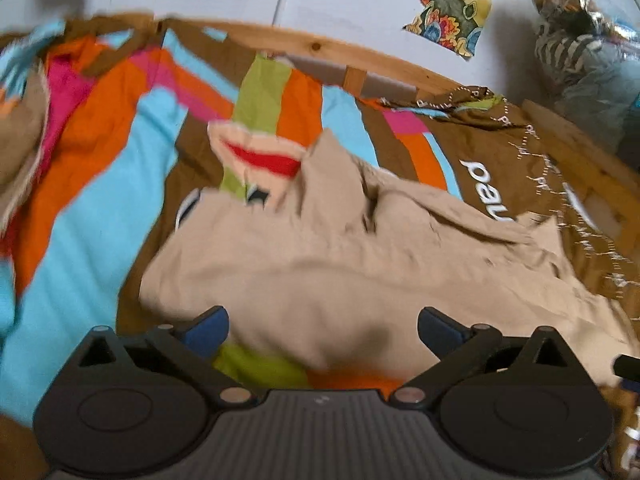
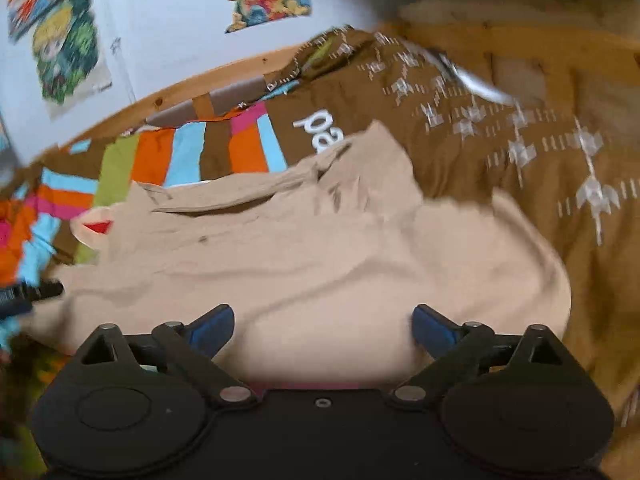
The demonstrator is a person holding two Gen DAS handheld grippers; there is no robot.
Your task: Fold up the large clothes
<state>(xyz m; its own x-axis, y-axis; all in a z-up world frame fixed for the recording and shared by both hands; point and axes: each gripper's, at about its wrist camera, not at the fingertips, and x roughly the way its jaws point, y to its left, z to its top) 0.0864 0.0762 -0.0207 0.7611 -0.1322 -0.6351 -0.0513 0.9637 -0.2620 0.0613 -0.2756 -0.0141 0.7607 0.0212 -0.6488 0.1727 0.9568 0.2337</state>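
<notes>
A large beige garment (image 1: 320, 264) lies rumpled and partly folded on a striped bedspread (image 1: 96, 208); its collar with a red inner patch (image 1: 264, 160) points toward the wall. My left gripper (image 1: 323, 330) hovers over the garment's near edge with its blue-padded jaws wide open and nothing pinched. In the right wrist view the same beige garment (image 2: 304, 264) fills the middle, red patch (image 2: 98, 227) at its left end. My right gripper (image 2: 323, 328) stands open above the near hem, pads apart from the cloth. The left gripper's black tip (image 2: 36, 294) shows at the left edge.
A brown cover with white lettering (image 1: 492, 184) and white patterns (image 2: 520, 140) lies to the right of the garment. A wooden bed frame (image 1: 320, 46) runs along the white wall with colourful posters (image 1: 452, 4). A bundle of clothes (image 1: 580, 52) sits at far right.
</notes>
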